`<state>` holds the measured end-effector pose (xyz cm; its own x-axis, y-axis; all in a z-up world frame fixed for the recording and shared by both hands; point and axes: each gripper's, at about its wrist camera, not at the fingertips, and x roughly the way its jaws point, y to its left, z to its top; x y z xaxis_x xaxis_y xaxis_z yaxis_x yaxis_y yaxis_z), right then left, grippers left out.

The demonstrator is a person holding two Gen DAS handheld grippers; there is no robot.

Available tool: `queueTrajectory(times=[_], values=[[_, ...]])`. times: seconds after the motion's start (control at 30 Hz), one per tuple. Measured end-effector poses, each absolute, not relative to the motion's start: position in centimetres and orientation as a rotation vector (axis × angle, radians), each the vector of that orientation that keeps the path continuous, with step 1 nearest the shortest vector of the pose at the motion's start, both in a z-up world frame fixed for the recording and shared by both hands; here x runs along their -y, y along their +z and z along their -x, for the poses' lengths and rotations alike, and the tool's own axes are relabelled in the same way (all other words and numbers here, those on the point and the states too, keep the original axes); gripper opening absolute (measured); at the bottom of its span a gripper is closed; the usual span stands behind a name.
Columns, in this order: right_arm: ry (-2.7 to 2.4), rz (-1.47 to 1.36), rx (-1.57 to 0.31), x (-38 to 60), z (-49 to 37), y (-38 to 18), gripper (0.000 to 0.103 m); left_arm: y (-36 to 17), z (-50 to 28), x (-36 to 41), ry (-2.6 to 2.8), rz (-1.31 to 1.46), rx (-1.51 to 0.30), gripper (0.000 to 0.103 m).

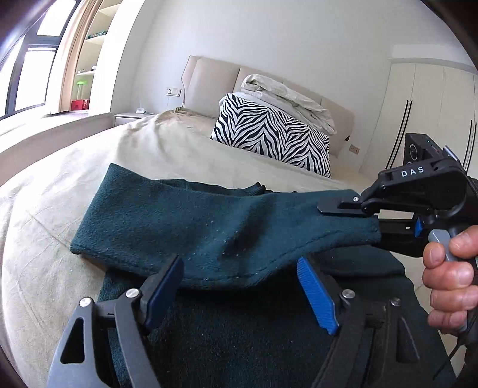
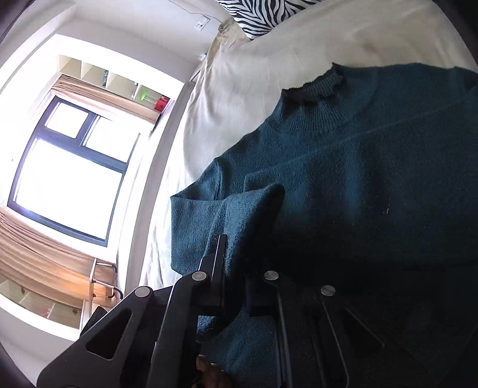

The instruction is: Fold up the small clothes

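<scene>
One sleeve [image 1: 209, 226] edge pinched by right gripper [image 1: 343, 209]; left gripper [image 1: 239, 286] spread, bed [image 1: 59, 194] w/ room leftward.

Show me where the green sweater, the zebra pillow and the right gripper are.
green sweater [image 1: 179, 221]: left wrist view, on the folded-over sleeve.
zebra pillow [image 1: 269, 131]: left wrist view, on the middle of its striped face.
right gripper [image 1: 352, 213]: left wrist view, between its fingertips, where they pinch the sleeve's end.

The sweater [image 2: 373, 167] runs off the right wrist view's right and bottom edges, its lower part lost in shadow. Its sleeve [image 1: 209, 226] hides the right gripper's [image 1: 346, 215] lower finger. The pillow [image 2: 257, 15] is cut by the top edge.
</scene>
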<state>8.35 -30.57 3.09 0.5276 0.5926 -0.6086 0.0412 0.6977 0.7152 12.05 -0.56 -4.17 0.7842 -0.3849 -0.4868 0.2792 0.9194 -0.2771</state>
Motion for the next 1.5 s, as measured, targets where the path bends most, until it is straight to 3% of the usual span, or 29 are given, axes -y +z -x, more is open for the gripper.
queueTrajectory(times=[0.17,0.63,0.93,1.17,1.3,1.37,1.4,1.43,1.5], values=[[0.277,-0.725,-0.947,35.7,-9.1,4.7,0.007,-4.7,-12.1,0.2,-0.364,0.225,-0.591,0.081],[0.057,-0.86,-1.029,43.9,-9.4,-4.7,0.008,-5.1,-12.7,-0.1,-0.361,0.249,-0.622,0.081],[0.061,-0.761,-1.006,43.4,-10.3,-3.4,0.008,-5.6,-13.9,-1.4,-0.358,0.325,-0.689,0.064],[0.075,-0.847,-1.012,44.5,-9.4,-5.6,0.009,-4.8,-13.9,-1.4,-0.361,0.327,-0.689,0.064],[0.004,-0.841,-0.973,45.8,-7.5,-4.6,0.014,-2.3,-15.8,-2.5,-0.345,0.323,-0.665,0.064],[-0.056,-0.837,-0.913,46.7,-6.0,-3.4,0.018,-1.6,-18.1,-3.1,-0.372,0.341,-0.69,0.051],[-0.054,-0.862,-0.881,47.2,-5.2,-3.0,0.021,-1.6,-19.7,-3.4,-0.405,0.369,-0.715,0.036],[-0.025,-0.902,-0.848,47.4,-4.6,-2.6,0.022,-1.7,-21.5,-3.8,-0.435,0.406,-0.748,0.028],[0.074,-0.975,-0.802,47.2,-4.0,-2.2,0.028,-2.2,-25.0,-4.8,-0.453,0.469,-0.782,0.027]])
